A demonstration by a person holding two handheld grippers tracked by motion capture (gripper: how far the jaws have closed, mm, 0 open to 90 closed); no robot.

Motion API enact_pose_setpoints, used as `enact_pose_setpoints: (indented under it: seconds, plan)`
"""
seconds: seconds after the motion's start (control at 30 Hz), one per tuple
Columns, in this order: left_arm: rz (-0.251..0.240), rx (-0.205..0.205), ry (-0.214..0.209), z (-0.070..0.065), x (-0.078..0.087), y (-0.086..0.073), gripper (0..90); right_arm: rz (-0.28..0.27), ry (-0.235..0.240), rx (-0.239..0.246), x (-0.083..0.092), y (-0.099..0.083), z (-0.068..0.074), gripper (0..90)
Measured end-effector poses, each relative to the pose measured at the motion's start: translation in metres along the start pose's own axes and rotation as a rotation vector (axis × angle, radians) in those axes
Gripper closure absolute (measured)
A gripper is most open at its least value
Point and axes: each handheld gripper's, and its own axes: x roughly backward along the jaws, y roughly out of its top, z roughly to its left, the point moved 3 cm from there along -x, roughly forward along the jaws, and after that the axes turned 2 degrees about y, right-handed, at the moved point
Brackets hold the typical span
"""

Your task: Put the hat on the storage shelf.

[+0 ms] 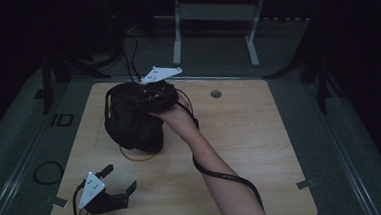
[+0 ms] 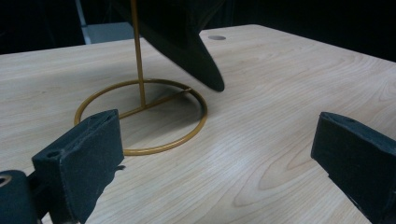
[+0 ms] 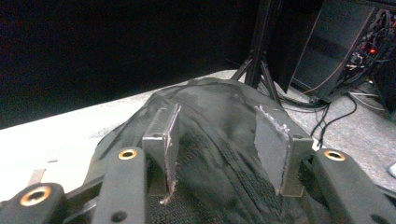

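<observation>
In the high view, a black hat (image 1: 131, 118) sits on a thin gold wire stand (image 1: 137, 156) at the left-centre of the wooden table (image 1: 261, 148). The person's right hand (image 1: 176, 119) reaches in from below and holds the right gripper (image 1: 150, 96) against the top of the hat. The left gripper (image 1: 119, 179) hovers near the table's front left corner, well apart from the hat, with its jaws spread wide and nothing between them.

In the left gripper view, the two black jaws stand far apart over bare wood. Beyond them the stand's gold ring base (image 2: 140, 116) lies flat on the table, its upright rod rising from the middle, and the hat's dark brim (image 2: 191, 42) hangs over the ring.

In the right gripper view, the jaws straddle a fold of the hat's dark mesh fabric (image 3: 215, 140), which bulges up between the pads; whether they pinch it firmly cannot be told.
</observation>
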Motion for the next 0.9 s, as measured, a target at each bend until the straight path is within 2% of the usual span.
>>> enact_pose_setpoints:
  seconds: [0.17, 0.33, 0.57, 0.73, 0.87, 0.9]
  plan:
    - [0.003, -0.005, -0.001, -0.001, -0.001, 0.0, 2.7, -0.013, 0.008, -0.018, 0.005, -0.001, -0.003, 45.4]
    - [0.006, -0.004, -0.002, -0.002, -0.002, 0.0, 2.7, -0.013, -0.004, -0.011, 0.012, -0.004, -0.004, 43.3]
    - [0.003, -0.002, -0.005, -0.002, -0.001, 0.0, 2.7, -0.027, 0.015, -0.013, 0.024, -0.01, -0.004, 38.7]
    - [0.002, 0.005, -0.005, -0.002, -0.001, 0.0, 2.7, -0.026, 0.027, -0.016, 0.033, -0.019, -0.004, 29.6]
    - [0.002, 0.006, -0.008, -0.003, -0.002, 0.001, 2.7, -0.041, 0.057, -0.054, 0.038, -0.027, -0.007, 23.1]
    - [0.001, 0.008, -0.009, -0.003, -0.002, 0.001, 2.7, -0.039, 0.066, -0.056, 0.039, -0.03, -0.008, 18.3]
